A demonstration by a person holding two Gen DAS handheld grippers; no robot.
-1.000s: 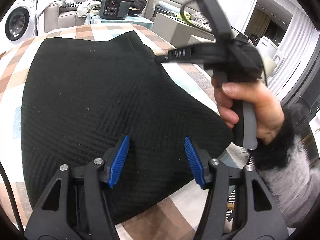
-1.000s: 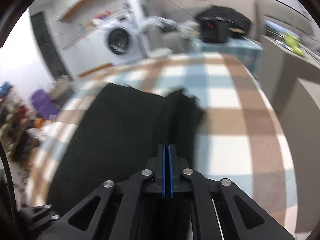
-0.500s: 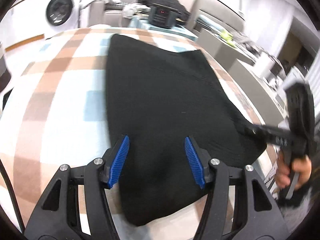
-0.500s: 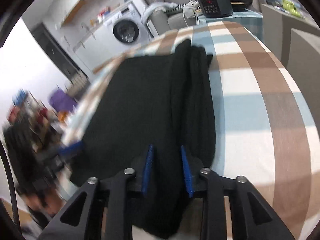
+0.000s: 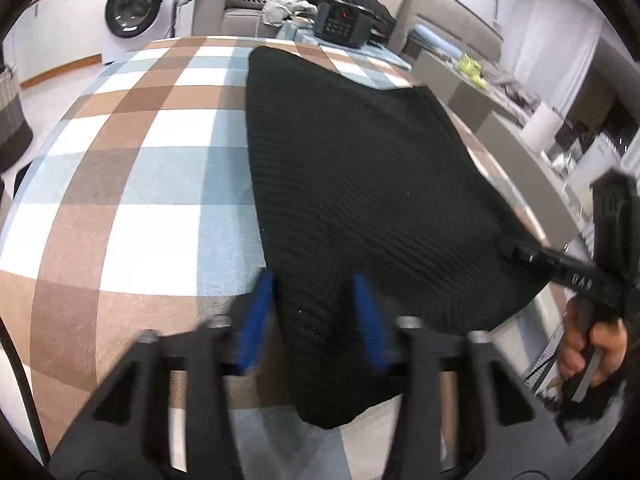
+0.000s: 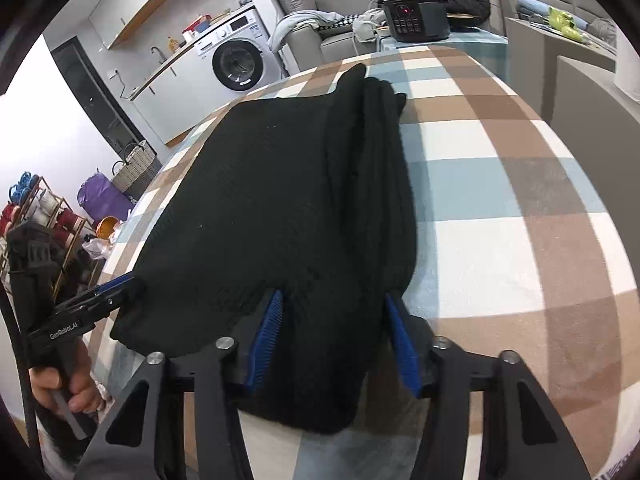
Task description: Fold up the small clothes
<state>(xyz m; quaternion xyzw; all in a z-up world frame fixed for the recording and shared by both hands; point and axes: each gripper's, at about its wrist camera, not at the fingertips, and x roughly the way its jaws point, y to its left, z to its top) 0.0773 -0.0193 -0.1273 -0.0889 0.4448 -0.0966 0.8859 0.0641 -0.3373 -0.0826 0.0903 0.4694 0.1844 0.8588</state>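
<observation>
— Knitwear, is it? Where does it lie?

— A black ribbed garment [image 5: 360, 184], spread on the checked tablecloth [image 5: 132, 184] that covers the table, its near hem hanging a little over the near edge. Along its right side a folded layer makes a thicker ridge [image 6: 372, 184].

— How do you judge it will handle?

— Soft and limp, light enough for one pinch, and it should drape and sag wherever it is not held. The rib ought to give the blue pads good bite, so slipping seems unlikely; stretching out of shape is the likelier trouble. I would take it at the two near corners, through all layers.

— And the fingers?

— The left gripper [image 5: 312, 312] straddles the near left edge of the cloth, its jaws closing, fabric between them but not yet pinched as far as I can see. The right gripper [image 6: 332, 336] sits over the near right part, jaws opening, cloth between the pads and not clamped.

— Anything in the way?

— Nothing on the cloth around the garment. A black appliance [image 6: 416, 20] with buttons stands on a smaller table beyond the far end, well apart, and a washing machine [image 6: 236, 64] stands further off. Only the two tools could crowd each other.
</observation>
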